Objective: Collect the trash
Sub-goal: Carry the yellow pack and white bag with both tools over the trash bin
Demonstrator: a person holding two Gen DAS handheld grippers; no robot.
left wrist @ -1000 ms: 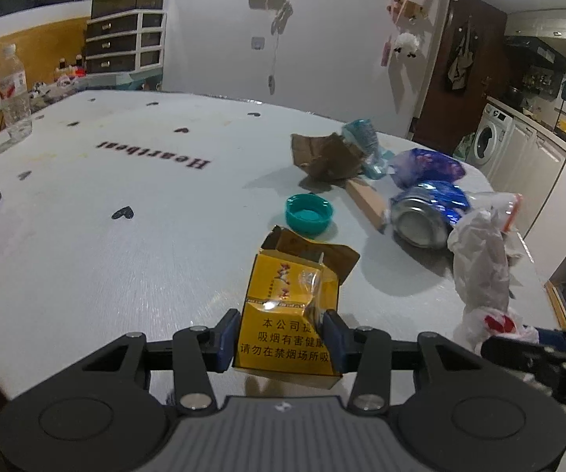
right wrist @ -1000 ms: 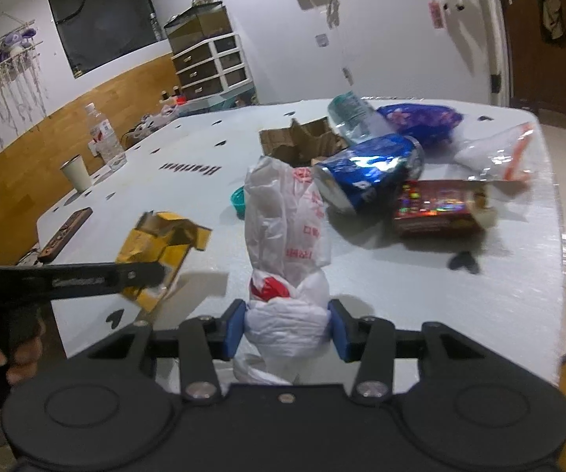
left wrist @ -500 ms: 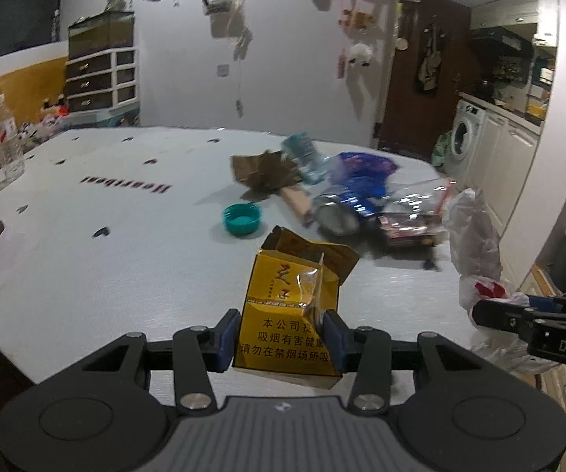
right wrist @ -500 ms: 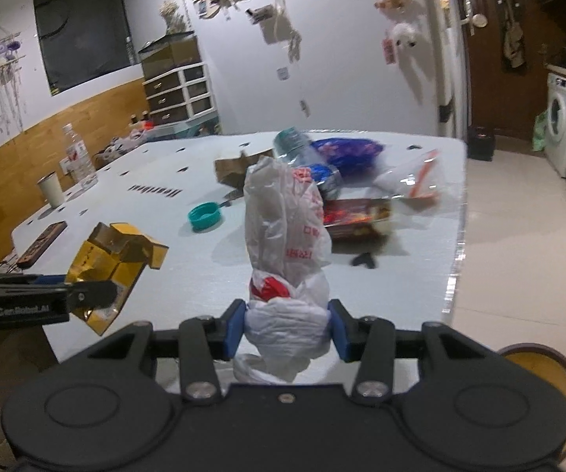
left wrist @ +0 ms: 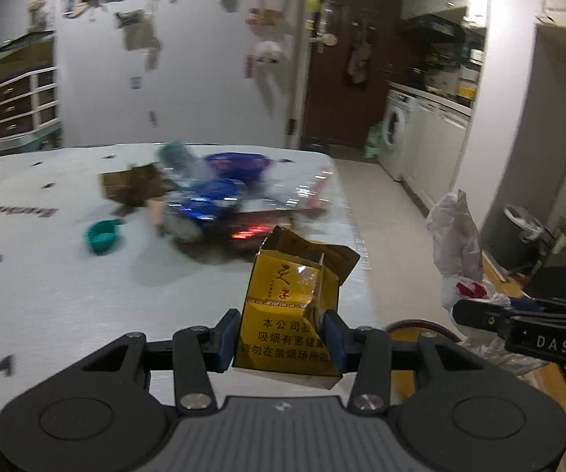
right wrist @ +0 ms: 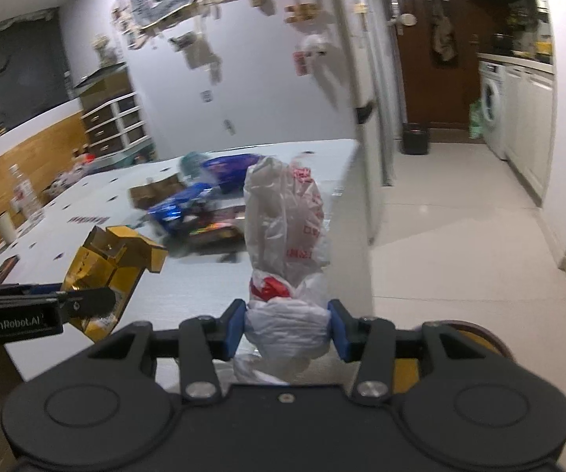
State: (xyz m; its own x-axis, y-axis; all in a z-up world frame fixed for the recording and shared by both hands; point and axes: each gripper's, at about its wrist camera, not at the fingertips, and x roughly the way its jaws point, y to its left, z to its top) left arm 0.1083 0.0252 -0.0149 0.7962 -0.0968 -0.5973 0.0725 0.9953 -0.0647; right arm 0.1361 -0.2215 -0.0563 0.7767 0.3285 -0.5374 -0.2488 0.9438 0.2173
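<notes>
Past table (left wrist: 66, 295) edge | left gripper (left wrist: 283, 340) clamped on yellow carton (left wrist: 288, 314): light, crushable, grip flat sides | right gripper (right wrist: 287, 328) pinching plastic bag (right wrist: 286, 236): soft, slippery, hold bunched neck

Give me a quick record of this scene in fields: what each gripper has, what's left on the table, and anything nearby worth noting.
left gripper: shut on yellow cigarette pack, torn open at top
right gripper: shut on white plastic bag with red print
table: white, small dark heart marks
left on table: teal cap, brown cardboard scrap, blue crushed can, blue wrapper
nearby: washing machine, lined bin on floor
</notes>
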